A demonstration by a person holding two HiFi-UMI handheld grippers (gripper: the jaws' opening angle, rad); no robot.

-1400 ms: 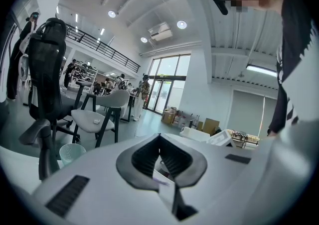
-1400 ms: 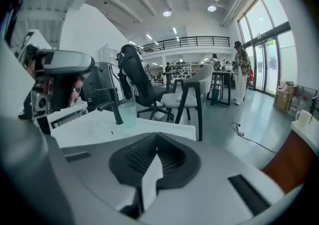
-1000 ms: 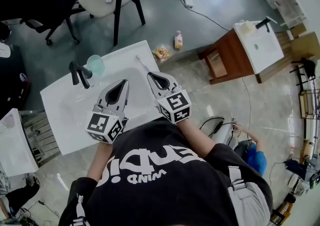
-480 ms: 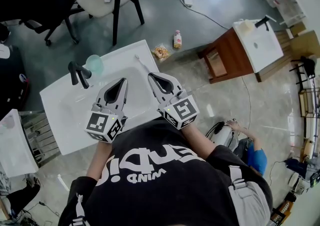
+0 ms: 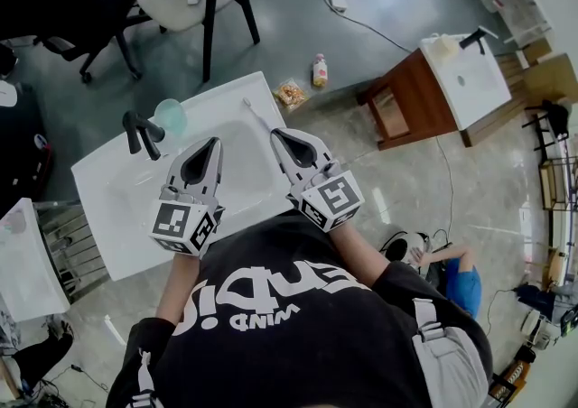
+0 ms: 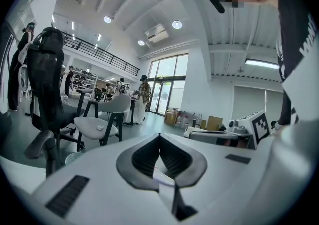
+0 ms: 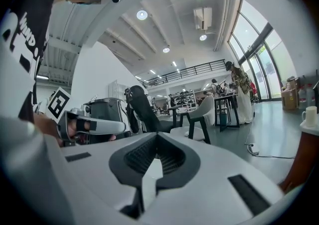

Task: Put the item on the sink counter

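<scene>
Jaws shut, empty, on both. My left gripper (image 5: 213, 141) edged forward, right gripper (image 5: 275, 133) shifted little; toothbrush (image 5: 256, 115) lay on counter (image 5: 101, 177) just beyond right tips.

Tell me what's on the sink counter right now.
A black faucet, a teal cup beside it, and a thin white stick by the far edge. The left claw and right claw cover part of the basin.

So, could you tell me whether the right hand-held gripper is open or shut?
Shut: in the right gripper view the right hand-held gripper shows its jaw tips touching, with nothing between them.
</scene>
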